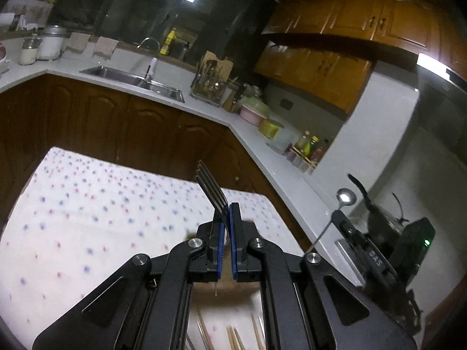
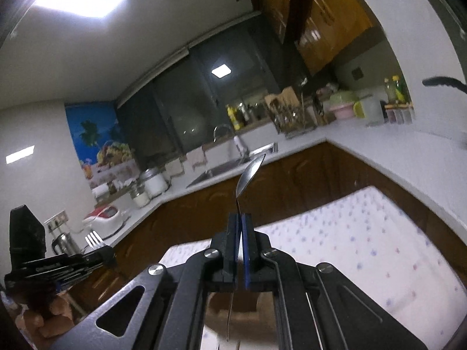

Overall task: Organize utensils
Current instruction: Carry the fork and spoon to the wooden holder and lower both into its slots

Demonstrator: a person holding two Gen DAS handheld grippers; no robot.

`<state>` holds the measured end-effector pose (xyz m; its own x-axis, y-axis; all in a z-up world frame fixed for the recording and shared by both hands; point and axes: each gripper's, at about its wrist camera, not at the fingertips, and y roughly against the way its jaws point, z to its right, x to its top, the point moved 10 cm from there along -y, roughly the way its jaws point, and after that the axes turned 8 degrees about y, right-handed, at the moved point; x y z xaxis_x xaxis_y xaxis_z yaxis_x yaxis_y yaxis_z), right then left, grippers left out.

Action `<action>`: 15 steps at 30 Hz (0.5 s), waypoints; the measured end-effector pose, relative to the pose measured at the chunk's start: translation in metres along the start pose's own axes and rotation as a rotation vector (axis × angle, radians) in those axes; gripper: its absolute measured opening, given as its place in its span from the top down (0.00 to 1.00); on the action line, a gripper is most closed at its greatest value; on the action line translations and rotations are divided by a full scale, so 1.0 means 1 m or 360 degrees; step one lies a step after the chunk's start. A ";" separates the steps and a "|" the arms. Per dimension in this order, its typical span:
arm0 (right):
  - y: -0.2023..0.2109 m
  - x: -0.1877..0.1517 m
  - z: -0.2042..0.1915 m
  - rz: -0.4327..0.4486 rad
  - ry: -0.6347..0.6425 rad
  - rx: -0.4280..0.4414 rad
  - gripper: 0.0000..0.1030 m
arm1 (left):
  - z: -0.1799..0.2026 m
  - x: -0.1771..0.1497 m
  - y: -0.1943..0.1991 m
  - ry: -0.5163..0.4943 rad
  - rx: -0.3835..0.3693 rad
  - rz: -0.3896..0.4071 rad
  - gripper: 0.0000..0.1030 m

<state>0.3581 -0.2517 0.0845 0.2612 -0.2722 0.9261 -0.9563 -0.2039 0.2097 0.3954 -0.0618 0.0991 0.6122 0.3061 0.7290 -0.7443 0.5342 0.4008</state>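
Aloft, left gripper (image 1: 227, 218) clamps fork (image 1: 211, 188), right gripper (image 2: 241, 227) spoon (image 2: 248, 178).

It was a home kitchen. A white counter (image 1: 256, 134) ran along the walls in an angled run above dark wood cupboards (image 1: 140, 128), with lighter wooden wall cupboards (image 1: 364, 23) overhead. A steel sink (image 1: 131, 80) with a tap (image 1: 149, 42) sat below a dark window (image 2: 204, 99). A rack (image 1: 208, 86) of utensils, jars (image 2: 146, 186), spice bottles (image 1: 308, 148) and stacked bowls (image 1: 254, 109) stood on the counter. A spotted cloth (image 1: 87, 221) covered a table.
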 end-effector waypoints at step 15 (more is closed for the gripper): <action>-0.056 -0.072 -0.002 -0.0157 0.0274 -0.0025 0.98 | -0.035 -0.045 -0.076 -0.0052 0.0185 -0.0153 0.97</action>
<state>0.3923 -0.2190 0.0069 0.3286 -0.0864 0.9405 -0.9295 -0.2064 0.3057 0.4333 -0.0890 0.0163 0.6744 0.2313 0.7013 -0.7099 0.4644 0.5295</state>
